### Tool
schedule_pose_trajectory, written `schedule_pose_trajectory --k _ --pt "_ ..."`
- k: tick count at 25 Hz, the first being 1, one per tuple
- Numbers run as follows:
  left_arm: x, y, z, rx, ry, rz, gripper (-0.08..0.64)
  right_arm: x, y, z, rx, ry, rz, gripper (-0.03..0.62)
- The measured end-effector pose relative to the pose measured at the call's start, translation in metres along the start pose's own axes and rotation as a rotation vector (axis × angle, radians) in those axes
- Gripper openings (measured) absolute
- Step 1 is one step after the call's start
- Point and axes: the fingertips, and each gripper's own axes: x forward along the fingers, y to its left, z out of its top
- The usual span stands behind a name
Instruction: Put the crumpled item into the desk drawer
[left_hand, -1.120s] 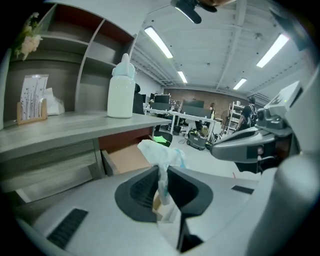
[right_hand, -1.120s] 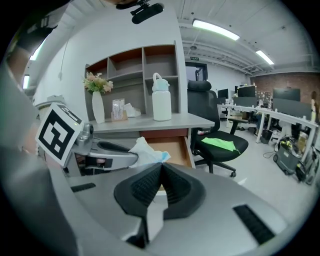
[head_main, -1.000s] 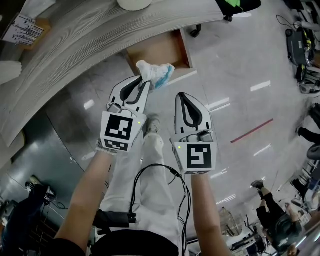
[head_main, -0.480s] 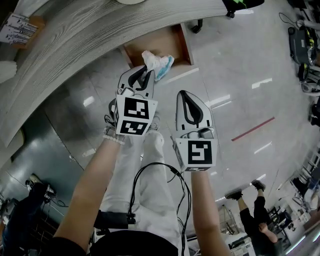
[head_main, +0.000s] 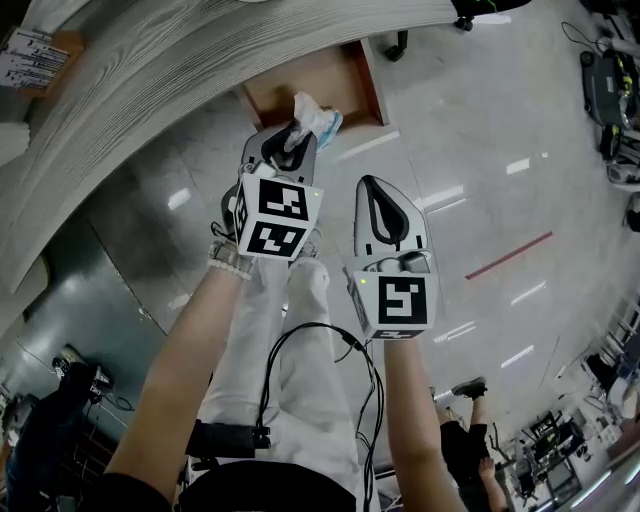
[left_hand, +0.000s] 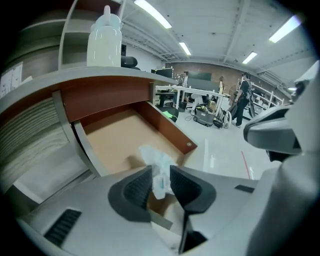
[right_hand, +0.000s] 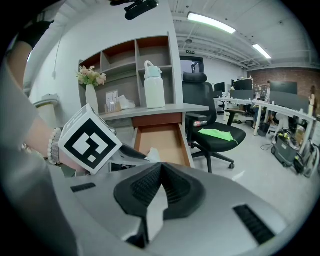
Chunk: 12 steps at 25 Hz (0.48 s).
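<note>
The crumpled white-and-blue item (head_main: 314, 112) hangs between the pads of my left gripper (head_main: 298, 130), over the front of the open wooden desk drawer (head_main: 300, 80). Those jaws are opening, and the pads no longer pinch the item (left_hand: 159, 169). In the left gripper view the drawer (left_hand: 117, 140) lies empty just beyond the left gripper (left_hand: 161, 176). My right gripper (head_main: 373, 188) hovers to the right and nearer me, over the floor, its pads pressed together with nothing in them. The right gripper view shows the right gripper (right_hand: 161, 169), the item (right_hand: 152, 154) and the drawer (right_hand: 161, 140) ahead.
The grey wood-grain desk top (head_main: 150, 70) curves above the drawer. A white bottle (right_hand: 154, 85) stands on it, with shelves and a vase of flowers (right_hand: 90, 80) behind. A black office chair (right_hand: 215, 132) with a green cloth stands right of the drawer. Glossy floor lies below.
My left gripper has carried the crumpled item forward to above the drawer's front, and its jaws have widened around it. The right gripper has hardly moved.
</note>
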Motion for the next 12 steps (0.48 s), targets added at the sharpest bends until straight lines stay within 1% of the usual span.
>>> schedule_pose_trajectory --k 3,8,12 --pt "-0.001 -0.004 0.000 -0.007 -0.008 -0.021 0.133 0.000 -0.002 -0.001 0.002 0.006 -0.006 0.005" --pt "-0.013 0.000 0.001 -0.053 -0.062 -0.044 0.138 -0.001 0.003 0.000 -0.004 0.006 0.008 0.005" --pt "-0.030 -0.001 -0.003 -0.044 -0.074 -0.059 0.138 -0.005 0.005 0.004 -0.013 0.015 0.001 0.005"
